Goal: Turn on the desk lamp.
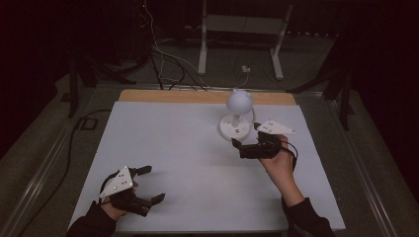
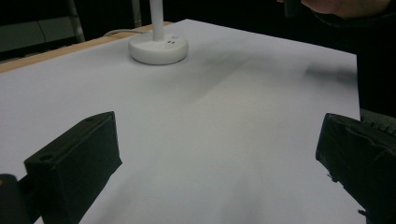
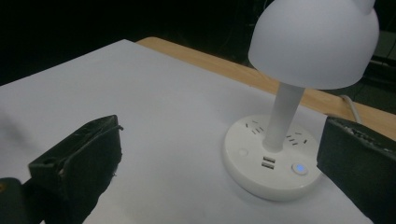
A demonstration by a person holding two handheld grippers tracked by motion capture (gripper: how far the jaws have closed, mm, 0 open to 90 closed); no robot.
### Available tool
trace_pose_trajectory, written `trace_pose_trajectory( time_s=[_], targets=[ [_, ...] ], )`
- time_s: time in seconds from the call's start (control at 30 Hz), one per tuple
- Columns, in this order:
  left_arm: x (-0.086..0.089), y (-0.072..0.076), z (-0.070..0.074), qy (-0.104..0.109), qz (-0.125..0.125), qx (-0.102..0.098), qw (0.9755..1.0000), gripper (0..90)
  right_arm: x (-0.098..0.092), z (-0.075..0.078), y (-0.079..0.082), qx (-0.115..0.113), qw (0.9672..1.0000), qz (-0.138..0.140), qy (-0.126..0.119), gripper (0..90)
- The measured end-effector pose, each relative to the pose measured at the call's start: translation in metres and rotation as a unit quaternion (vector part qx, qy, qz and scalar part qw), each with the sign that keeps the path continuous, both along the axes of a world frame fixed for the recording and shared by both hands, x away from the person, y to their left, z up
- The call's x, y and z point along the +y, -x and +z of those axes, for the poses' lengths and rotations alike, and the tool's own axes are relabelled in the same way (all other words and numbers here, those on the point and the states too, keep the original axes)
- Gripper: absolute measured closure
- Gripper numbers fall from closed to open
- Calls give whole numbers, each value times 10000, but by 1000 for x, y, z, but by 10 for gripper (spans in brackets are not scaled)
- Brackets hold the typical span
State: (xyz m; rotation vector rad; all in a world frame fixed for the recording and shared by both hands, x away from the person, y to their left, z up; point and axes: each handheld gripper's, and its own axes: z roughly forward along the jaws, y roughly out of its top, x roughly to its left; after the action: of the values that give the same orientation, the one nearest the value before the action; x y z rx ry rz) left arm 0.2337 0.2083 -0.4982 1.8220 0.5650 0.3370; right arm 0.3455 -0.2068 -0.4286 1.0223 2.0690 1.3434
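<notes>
the table [image 1: 173, 148] bears a white lamp [image 1: 238, 114] near its far edge. just beside the lamp's base, the right gripper [image 1: 247, 143] hovers, jaws apart, empty. well away from the lamp, the left gripper [image 1: 148, 185] is spread wide too.

Left gripper [image 1: 148, 185] rests low near the table's front edge, jaws spread wide; right gripper [image 1: 244, 143], held forward, likewise stands wide apart.

Lamp [image 3: 289, 116]: white, upright on the table [image 3: 154, 107], domed shade over a thin stem.
Base [image 3: 261, 170]: round, with sockets, two USB ports and a lit blue button [image 3: 299, 168].
Jaws: black, wide apart, the right one just beside the base.
Table edge: wood strip behind.
</notes>
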Motion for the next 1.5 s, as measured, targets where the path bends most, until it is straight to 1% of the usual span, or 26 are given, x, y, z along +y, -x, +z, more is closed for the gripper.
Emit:
trace_pose_trajectory(
  time_s=[0.07,0.17,0.3,0.4,0.43,0.5,0.57,0.7,0.77,0.83,0.93,0.97,1.0,1.03,1.07,1.1,1.17,1.2,1.23,1.27,1.3,1.33,1.4,1.43,1.47,1.5],
  targets=[
    [0,0,0,37,7,-16,10000,3,3,-1,-5,-17,9999,-107,34,0],
    [0,0,0,13,-10,-4,10000,3,6,-4,-12,20,9998,-186,2,0],
    [0,0,0,44,-17,4,10000,2,11,-6,-20,126,9998,-170,28,0],
    [0,0,0,37,-13,3,10000,3,14,-7,-26,123,9998,-168,18,0],
    [0,0,0,49,-15,-4,10000,3,15,-8,-27,81,9998,-173,14,0],
    [0,0,0,43,-11,8,10000,3,18,-9,-31,138,9997,-201,48,0],
    [0,0,0,24,-7,12,10000,3,21,-10,-35,202,9988,-437,8,0],
    [0,-1,0,43,-16,21,10000,3,25,-13,-40,310,9978,-588,-9,0],
    [0,-1,0,27,-15,17,10000,3,27,-15,-42,293,9975,-645,-70,0],
    [0,-1,0,30,-14,18,10000,3,30,-17,-43,214,9976,-653,-17,0],
    [0,0,1,58,12,45,10000,3,34,-21,-44,76,9969,-788,13,3],
    [0,0,1,48,15,46,10000,3,34,-21,-44,76,9969,-788,13,3],
    [0,0,1,34,13,53,10000,3,36,-23,-45,115,9959,-898,59,71],
    [0,0,1,55,5,59,10000,3,37,-24,-45,120,9958,-905,50,75],
    [0,0,1,55,5,59,10000,3,37,-25,-46,168,9957,-911,91,109],
    [0,0,1,57,9,61,10000,3,39,-26,-47,190,9947,-993,158,146],
    [0,-1,1,44,1,59,10000,3,39,-27,-47,156,9943,-1046,165,154],
    [0,0,1,29,6,68,10000,3,40,-29,-49,171,9935,-1112,165,229],
    [0,0,1,28,2,62,10000,3,40,-30,-49,127,9928,-1175,185,255],
    [0,0,1,38,-2,64,10000,3,40,-30,-51,127,9922,-1222,194,308],
    [0,0,1,44,0,79,10000,3,40,-30,-51,127,9922,-1222,194,308],
    [0,0,1,51,-2,111,9999,3,39,-32,-53,212,9906,-1342,152,432],
    [0,-1,1,45,-4,129,9999,2,39,-34,-56,282,9897,-1396,146,500],
    [0,-1,1,52,-4,125,9999,3,39,-35,-56,269,9894,-1418,161,525],
    [0,-1,1,72,-6,122,9999,3,39,-35,-56,269,9894,-1418,161,525],
    [0,-1,1,82,-5,125,9999,3,40,-37,-58,291,9888,-1450,223,577]
  ],
)
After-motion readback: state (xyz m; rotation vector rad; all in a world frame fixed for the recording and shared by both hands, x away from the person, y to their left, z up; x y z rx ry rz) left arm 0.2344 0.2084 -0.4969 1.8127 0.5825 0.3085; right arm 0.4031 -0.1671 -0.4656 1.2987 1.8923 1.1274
